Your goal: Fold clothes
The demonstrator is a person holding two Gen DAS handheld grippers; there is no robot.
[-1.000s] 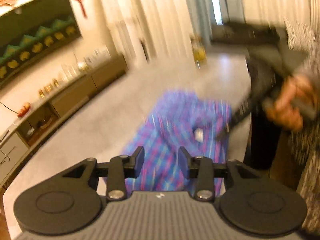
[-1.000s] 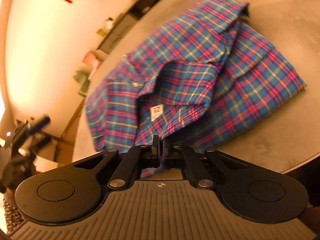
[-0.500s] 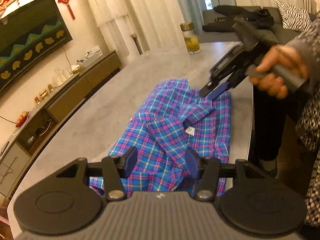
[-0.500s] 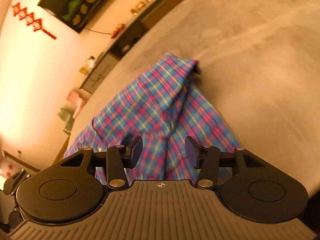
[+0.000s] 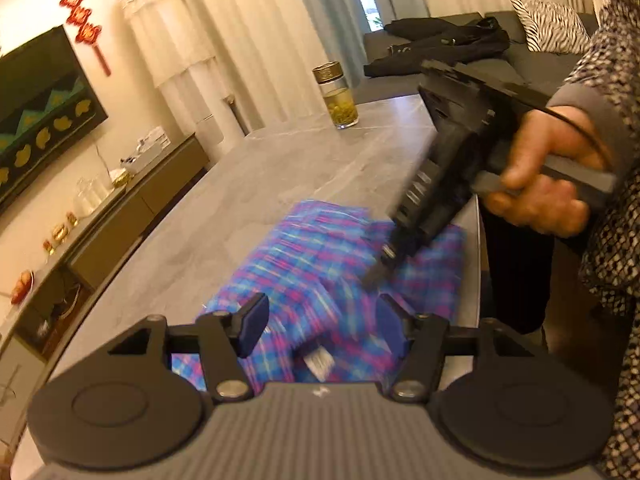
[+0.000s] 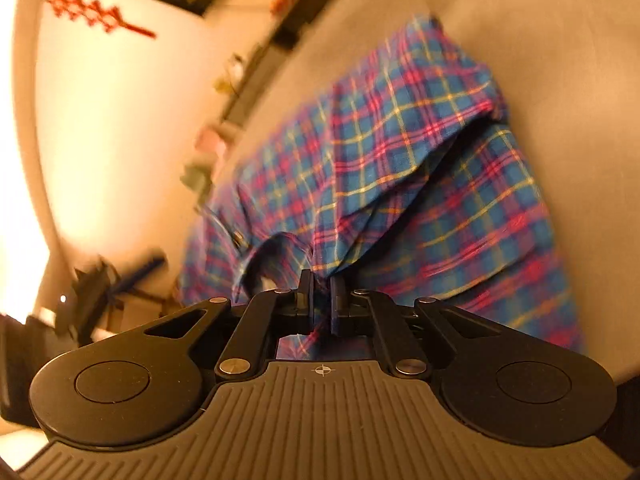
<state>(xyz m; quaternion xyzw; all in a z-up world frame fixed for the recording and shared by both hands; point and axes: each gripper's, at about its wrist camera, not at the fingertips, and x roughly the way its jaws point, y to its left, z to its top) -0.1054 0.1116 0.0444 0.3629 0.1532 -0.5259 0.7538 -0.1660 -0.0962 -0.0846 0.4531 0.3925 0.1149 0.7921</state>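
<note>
Right gripper (image 6: 321, 300) reclosed on plaid shirt (image 6: 400, 168); left gripper (image 5: 320, 320) spread above.

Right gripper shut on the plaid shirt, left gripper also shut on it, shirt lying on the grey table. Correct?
Not quite. The left gripper is open, its fingers spread above the shirt, as the left wrist view shows. The rest holds: right gripper shut on the shirt, which lies on the table.

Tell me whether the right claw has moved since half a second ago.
Yes. In the left wrist view the right claw has dropped from above the plaid shirt down onto it, farther below the glass jar. It is now shut on fabric.
</note>
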